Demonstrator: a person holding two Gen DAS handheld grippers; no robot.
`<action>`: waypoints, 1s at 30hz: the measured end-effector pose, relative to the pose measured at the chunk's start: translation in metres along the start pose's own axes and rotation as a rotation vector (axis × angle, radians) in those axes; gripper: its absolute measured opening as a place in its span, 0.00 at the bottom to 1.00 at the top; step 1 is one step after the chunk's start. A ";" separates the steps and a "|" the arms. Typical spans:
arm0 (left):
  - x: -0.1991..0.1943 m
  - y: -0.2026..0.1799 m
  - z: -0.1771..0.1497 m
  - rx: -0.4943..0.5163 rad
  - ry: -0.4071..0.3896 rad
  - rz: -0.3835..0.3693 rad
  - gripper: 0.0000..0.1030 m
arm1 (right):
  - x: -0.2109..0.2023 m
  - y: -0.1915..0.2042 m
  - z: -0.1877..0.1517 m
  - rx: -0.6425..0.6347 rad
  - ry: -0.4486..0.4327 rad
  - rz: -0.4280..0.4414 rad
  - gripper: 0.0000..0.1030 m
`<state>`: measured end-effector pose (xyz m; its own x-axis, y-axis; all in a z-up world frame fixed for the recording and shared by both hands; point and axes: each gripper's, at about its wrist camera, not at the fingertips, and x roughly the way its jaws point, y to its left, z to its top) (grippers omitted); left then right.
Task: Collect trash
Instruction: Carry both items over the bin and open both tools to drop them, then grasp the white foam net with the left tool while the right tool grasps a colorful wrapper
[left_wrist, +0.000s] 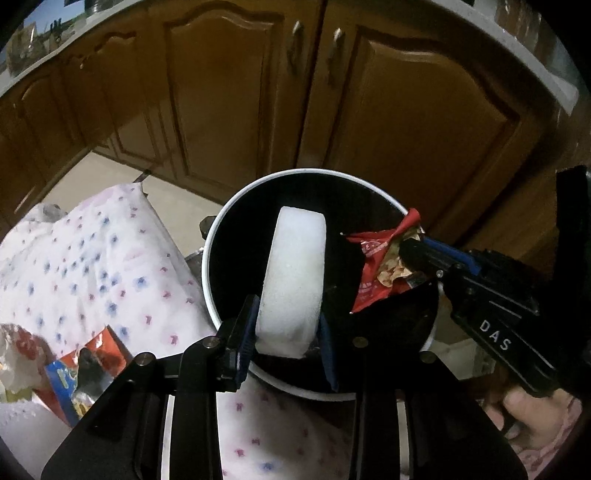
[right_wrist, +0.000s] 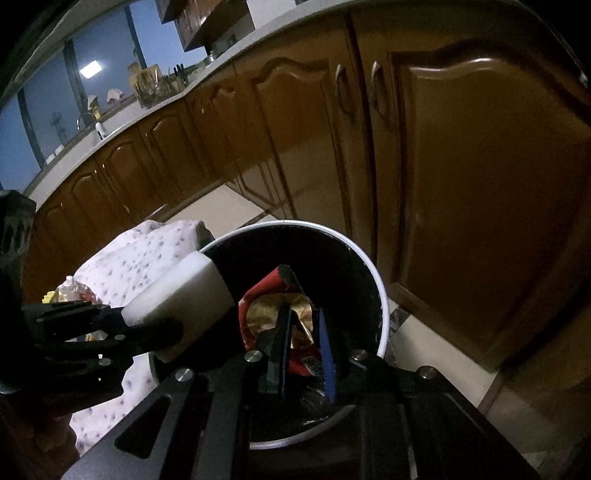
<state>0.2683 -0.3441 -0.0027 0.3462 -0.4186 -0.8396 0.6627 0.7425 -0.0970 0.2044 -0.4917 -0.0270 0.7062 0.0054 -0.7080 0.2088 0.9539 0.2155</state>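
reading first: the only clear lettering is "das", white capitals on the black body of your right gripper (left_wrist: 410, 258), seen in the left wrist view at about 4 o'clock. the red snack wrapper (left_wrist: 384, 266) carries white print and a barcode patch, but none of it is legible.

counting: one bin (left_wrist: 212, 251), one white foam block (left_wrist: 295, 280), one red wrapper over the bin, and at least two more crumpled packets (left_wrist: 70, 373) lying on the flowered cloth (left_wrist: 103, 258) at 8 o'clock. two metal handles sit on the cabinet doors (left_wrist: 424, 110) at 12 o'clock.

your left gripper (left_wrist: 288, 343) has its blue-padded fingers (left_wrist: 245, 332) on either side of the foam block's lower end, pads against it, so it is grasping the block, which stands upright over the bin's mouth. your right gripper's fingers are clenched on the wrapper's crinkled, gold-lined edge, and the wrapper hangs above the bin at 3 o'clock of the opening.

the bin is round, black inside with a thin white rim. the foam block is a thick, rounded slab with a grainy, matte surface. the wrapper is shiny foil, twisted at one end. the cloth is soft and white with small blue and pink motifs; it covers the desk just beside the bin at 9 o'clock. the cabinet doors are glossy brown wood with arched panels, and pale tiles cover the floor (left_wrist: 110, 177).
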 end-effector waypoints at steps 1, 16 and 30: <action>0.002 -0.002 0.000 0.008 0.008 0.004 0.40 | 0.001 -0.002 0.001 0.002 0.004 0.002 0.36; -0.061 0.032 -0.042 -0.145 -0.176 -0.007 0.66 | -0.031 0.000 -0.011 0.083 -0.068 0.076 0.78; -0.145 0.098 -0.153 -0.331 -0.388 0.128 0.75 | -0.058 0.066 -0.053 0.087 -0.105 0.199 0.83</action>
<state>0.1815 -0.1309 0.0277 0.6729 -0.4300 -0.6020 0.3753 0.8997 -0.2230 0.1412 -0.4130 -0.0071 0.8050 0.1553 -0.5726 0.1128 0.9075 0.4047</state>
